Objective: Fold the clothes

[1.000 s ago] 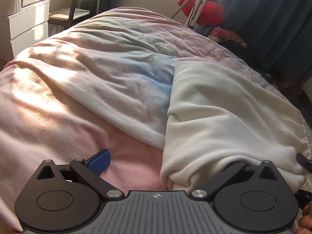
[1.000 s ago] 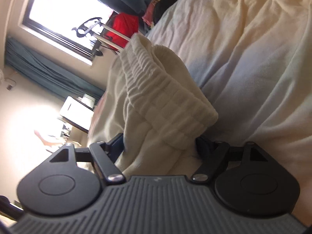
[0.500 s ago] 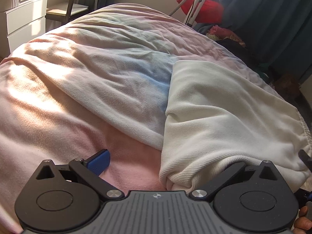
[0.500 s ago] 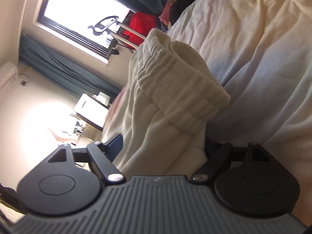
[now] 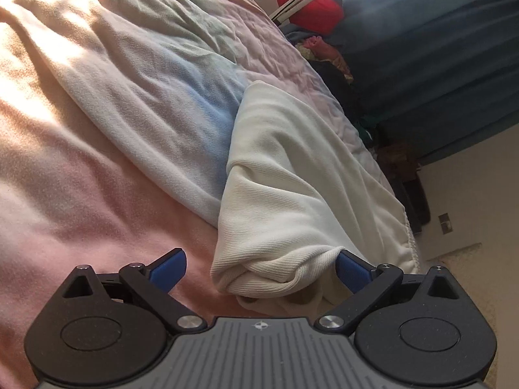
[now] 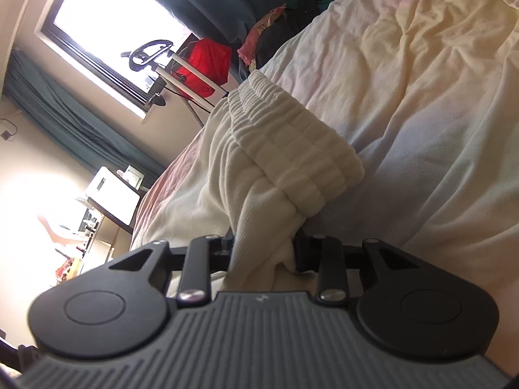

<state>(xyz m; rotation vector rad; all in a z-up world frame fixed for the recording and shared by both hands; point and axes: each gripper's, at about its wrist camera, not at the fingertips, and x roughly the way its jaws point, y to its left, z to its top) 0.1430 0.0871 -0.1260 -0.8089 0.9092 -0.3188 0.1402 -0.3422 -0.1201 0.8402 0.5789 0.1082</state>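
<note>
Nearest in the left wrist view, left hand-held gripper [image 5: 259, 267] with blue fingers [image 5: 167, 267] spread wide, straddling a rolled cuff-like end of the cream garment [image 5: 292, 194] without pinching it; right finger just touching the cloth, left finger clear of it over the pink blanket [image 5: 81, 194]

Nearest in the right wrist view, right hand-held gripper [image 6: 264, 249] drawn together and clamped on a bunched fold of the same cream garment [image 6: 259, 220], just below its ribbed elastic band [image 6: 301, 155]

Garment lying on the bed [image 6: 421, 97], draped lengthwise from near to far over the rumpled bedding, one end lifted slightly by the right-hand clamp

Soft, light, limp knit by the look of it: likely to sag and crease wherever unsupported, little risk of slipping from a firm pinch, nothing fragile; ribbed band and rolled end thicker, so probably the surest places to grip, two layers together

Farther off, pale blue-white duvet [image 5: 146, 81] beside the garment; beyond it a red bag [image 5: 311, 3], dark teal curtain [image 5: 438, 48], bright window [image 6: 113, 16]
</note>
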